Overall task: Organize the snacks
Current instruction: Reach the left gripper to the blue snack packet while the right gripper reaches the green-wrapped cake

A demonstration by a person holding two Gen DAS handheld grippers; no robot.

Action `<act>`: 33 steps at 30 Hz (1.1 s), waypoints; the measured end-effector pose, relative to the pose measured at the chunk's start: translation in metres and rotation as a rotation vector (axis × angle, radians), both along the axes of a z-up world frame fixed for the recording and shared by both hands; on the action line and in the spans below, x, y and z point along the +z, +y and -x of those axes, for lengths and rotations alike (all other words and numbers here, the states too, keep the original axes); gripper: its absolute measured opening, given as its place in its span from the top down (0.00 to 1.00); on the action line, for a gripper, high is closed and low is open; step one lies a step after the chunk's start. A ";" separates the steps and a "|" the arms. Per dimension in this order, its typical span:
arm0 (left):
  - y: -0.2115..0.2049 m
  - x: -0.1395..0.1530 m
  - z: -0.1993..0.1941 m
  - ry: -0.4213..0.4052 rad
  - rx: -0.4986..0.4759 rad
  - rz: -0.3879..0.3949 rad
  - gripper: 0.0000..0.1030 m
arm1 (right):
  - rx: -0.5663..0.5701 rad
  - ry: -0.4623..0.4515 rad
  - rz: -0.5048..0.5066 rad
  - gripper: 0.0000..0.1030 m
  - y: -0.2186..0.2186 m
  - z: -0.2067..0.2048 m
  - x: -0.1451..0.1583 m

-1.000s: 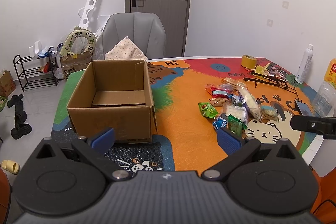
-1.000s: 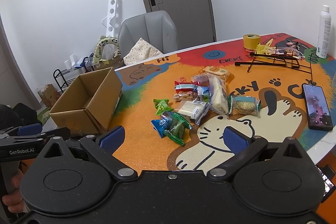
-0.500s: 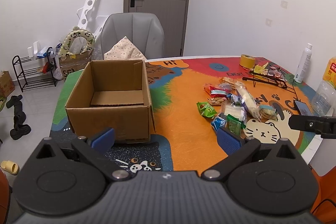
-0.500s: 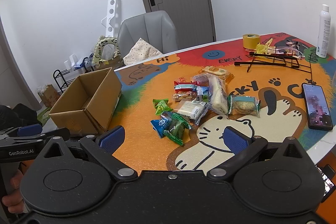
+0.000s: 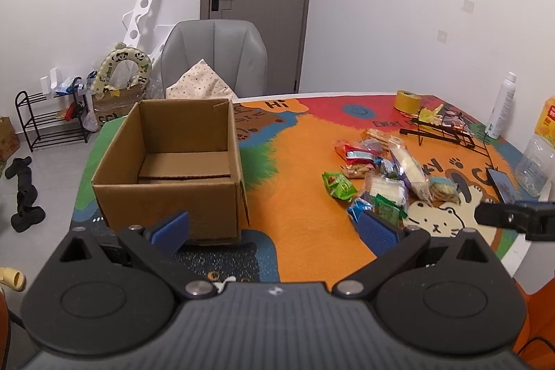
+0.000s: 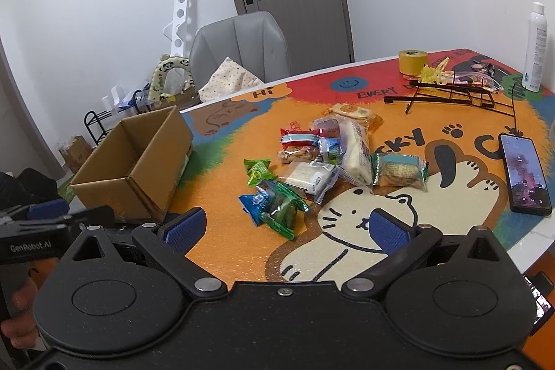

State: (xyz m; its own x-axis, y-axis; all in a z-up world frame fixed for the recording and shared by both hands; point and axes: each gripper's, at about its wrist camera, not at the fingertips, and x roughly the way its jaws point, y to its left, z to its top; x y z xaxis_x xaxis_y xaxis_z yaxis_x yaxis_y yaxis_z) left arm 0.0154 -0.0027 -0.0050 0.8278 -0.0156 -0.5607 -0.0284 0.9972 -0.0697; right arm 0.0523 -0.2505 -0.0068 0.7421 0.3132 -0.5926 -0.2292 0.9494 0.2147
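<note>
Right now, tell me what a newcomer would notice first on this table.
First, the bright cartoon-cat table mat under everything. Then the heap of snack packets at its middle, with nothing in the open cardboard box standing to their left. Both the left gripper and the right gripper are open and hold nothing, and a phone lies with its screen lit near the mat's right edge.

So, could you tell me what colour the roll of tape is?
The roll of tape is yellow, clearest in the right wrist view.

Brown cardboard box (image 5: 166, 189), orange cat-print tablecloth (image 6: 222, 196), blue-padded fingers (image 6: 185, 227).
</note>
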 end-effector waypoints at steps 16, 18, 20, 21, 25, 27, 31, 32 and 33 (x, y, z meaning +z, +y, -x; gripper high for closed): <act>-0.015 -0.023 -0.030 -0.014 -0.027 0.029 0.01 | -0.031 0.010 0.015 0.00 -0.013 -0.033 -0.032; -0.018 -0.024 -0.034 -0.018 -0.033 0.035 0.01 | -0.029 0.008 0.012 0.00 -0.015 -0.036 -0.035; -0.020 -0.027 -0.039 -0.019 -0.042 0.043 0.01 | -0.033 0.009 0.010 0.00 -0.017 -0.040 -0.039; -0.022 -0.028 -0.041 -0.020 -0.048 0.047 0.02 | -0.036 0.011 0.010 0.00 -0.019 -0.042 -0.041; -0.029 -0.033 -0.051 -0.022 -0.070 0.057 0.03 | -0.065 0.020 0.012 0.00 -0.026 -0.051 -0.050; -0.033 -0.036 -0.055 -0.018 -0.079 0.059 0.03 | -0.090 0.015 -0.001 0.00 -0.032 -0.054 -0.052; -0.038 -0.043 -0.065 -0.008 -0.093 0.067 0.04 | -0.119 0.019 -0.032 0.02 -0.044 -0.064 -0.058; -0.039 -0.044 -0.066 -0.006 -0.096 0.069 0.06 | -0.125 0.023 -0.032 0.03 -0.046 -0.066 -0.060; -0.040 -0.046 -0.069 -0.002 -0.099 0.070 0.07 | -0.130 0.027 -0.034 0.04 -0.048 -0.069 -0.062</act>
